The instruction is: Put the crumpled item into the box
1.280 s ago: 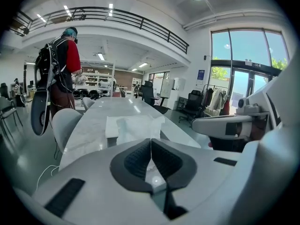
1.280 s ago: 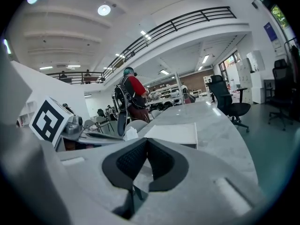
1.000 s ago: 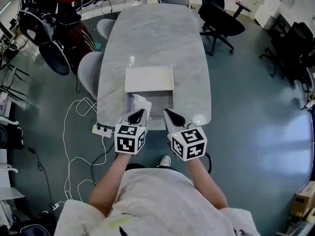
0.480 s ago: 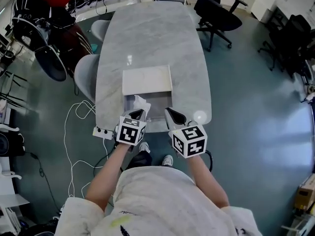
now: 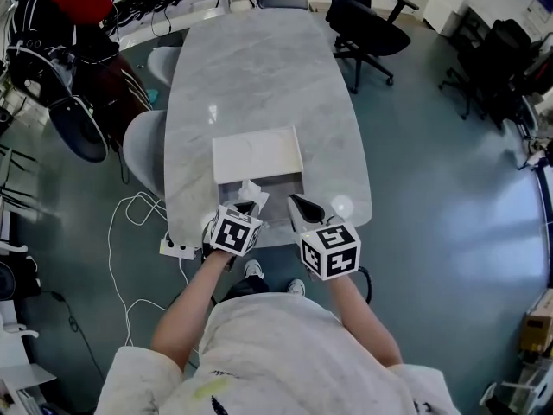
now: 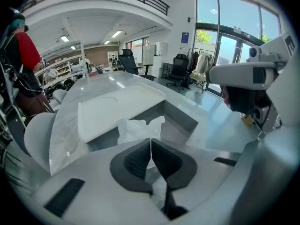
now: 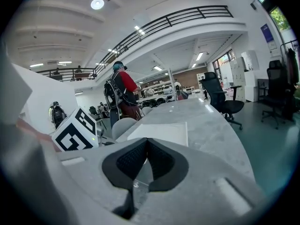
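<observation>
Since a second ago, the left gripper [image 5: 244, 207] has edged forward toward the box [image 5: 287, 181], and less of the crumpled tissue [image 5: 251, 189] shows ahead of it. Its jaws are pinched on the tissue, which sits at the open box's left end. The right gripper [image 5: 296, 202] hovers just beside the box's near right side, its jaws pressed together on nothing. Beyond, the white lid [image 5: 257, 152] lies on the marble table [image 5: 259, 67].

The box [image 5: 283, 186] sits mid-frame at the lower edge of the surface [image 5: 259, 67], with the crumpled item [image 5: 251, 188] at the box's left end.
</observation>
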Tool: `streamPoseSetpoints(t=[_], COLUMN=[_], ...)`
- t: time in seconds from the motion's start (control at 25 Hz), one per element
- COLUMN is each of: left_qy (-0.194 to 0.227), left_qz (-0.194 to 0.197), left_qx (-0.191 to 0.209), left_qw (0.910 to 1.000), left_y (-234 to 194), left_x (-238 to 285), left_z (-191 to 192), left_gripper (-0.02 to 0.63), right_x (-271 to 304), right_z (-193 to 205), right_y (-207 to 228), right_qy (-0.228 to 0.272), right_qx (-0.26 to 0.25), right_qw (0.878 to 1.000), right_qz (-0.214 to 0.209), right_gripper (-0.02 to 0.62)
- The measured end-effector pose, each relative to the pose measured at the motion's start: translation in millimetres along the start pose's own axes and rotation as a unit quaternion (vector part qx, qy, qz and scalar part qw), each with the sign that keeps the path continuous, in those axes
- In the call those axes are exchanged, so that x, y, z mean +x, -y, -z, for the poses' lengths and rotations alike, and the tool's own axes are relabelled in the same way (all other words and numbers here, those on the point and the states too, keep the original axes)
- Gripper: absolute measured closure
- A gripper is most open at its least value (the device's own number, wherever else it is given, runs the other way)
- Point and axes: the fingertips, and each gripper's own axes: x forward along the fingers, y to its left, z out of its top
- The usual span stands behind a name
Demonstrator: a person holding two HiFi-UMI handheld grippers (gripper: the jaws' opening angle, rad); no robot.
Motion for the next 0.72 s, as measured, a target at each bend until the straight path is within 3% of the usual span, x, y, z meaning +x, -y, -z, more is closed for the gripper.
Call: streamPoseSetpoints(t=[0.2,0.44,0.72], left_qy=[-0.019,-0.032,-0.055], left_qz=[0.023,0.056,0.065], left_qx=[0.041,0.062,0.072], left_qw=[0.9987,0.9960,0.9937], left_y=[-2.6,1.9,2.5], left_x=[14.8,28.7,38.4], left_z=[-2.8,-4.2,4.8], left_gripper=[0.591,0.591,0.589], right_x=[8.5,11.7,12.0], right_z=[-1.9,-1.0,-1.6], right_y=[1.0,8.8,12.5], right_qy=[-0.003,-0.003,0.001], right_qx=[0.003,0.010,0.018], right_qw=[1.000,0.999,0.999], right_qz=[0.013,0.033,0.046], right_gripper=[0.591,0.591,0.591])
